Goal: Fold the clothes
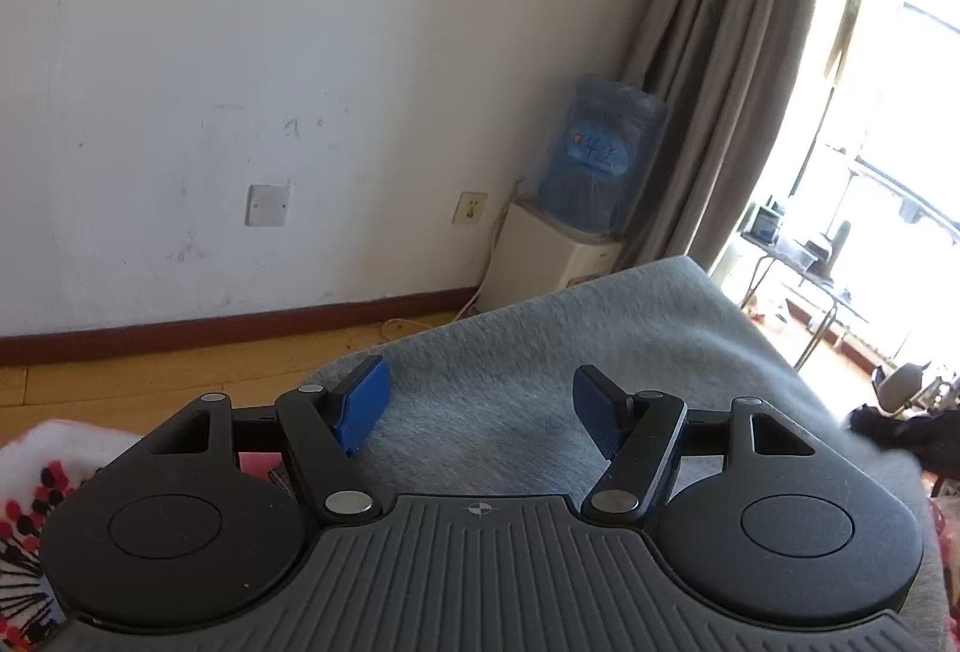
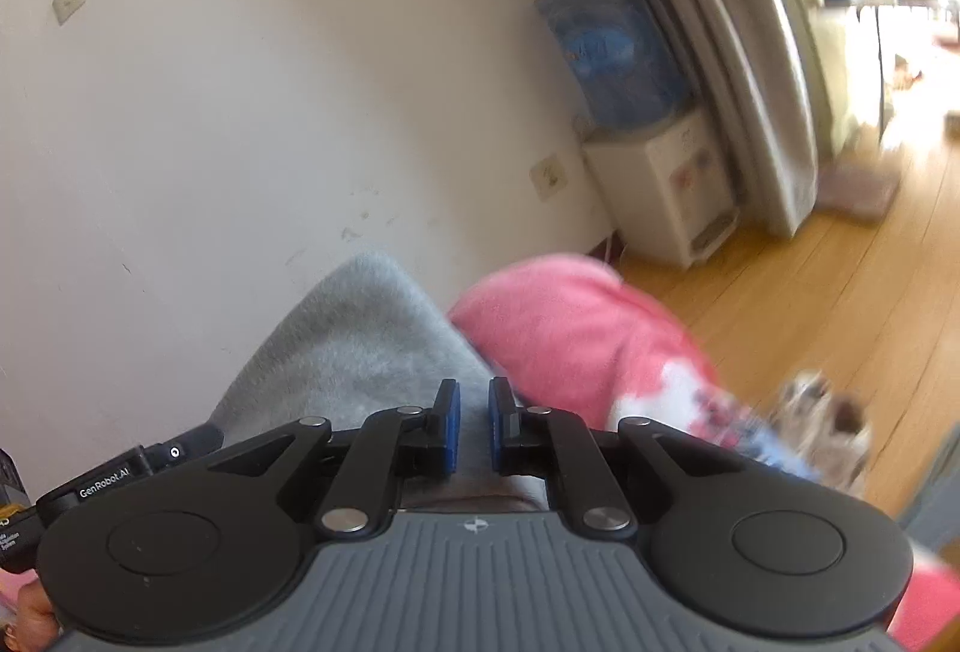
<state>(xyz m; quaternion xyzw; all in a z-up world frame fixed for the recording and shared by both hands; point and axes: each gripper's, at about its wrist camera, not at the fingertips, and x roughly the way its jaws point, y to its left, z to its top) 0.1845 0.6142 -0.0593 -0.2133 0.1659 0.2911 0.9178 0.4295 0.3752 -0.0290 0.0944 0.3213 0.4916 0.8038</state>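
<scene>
Left wrist view: looking level, close over grey fleece cloth [image 1: 510, 388]. Right wrist view: tilting clockwise, equally close. Both are sharing the blue water-dispenser bottle [image 1: 600, 154] [image 2: 612, 46] at 1 o'clock, against the white plaster wall [image 1: 270, 52] [image 2: 270, 82].

Both grippers raised and angled forward; left spread, right nearly closed.
Left gripper [image 1: 480, 406]: blue-padded fingers [image 1: 363, 403] stand wide apart with nothing between them. Right gripper [image 2: 474, 427]: pads [image 2: 451, 427] drawn close and parallel, a narrow gap remaining; whether anything is pinched there cannot be told. Part of a hand [image 2: 30, 616] shows at the lower left of the right wrist view.
</scene>
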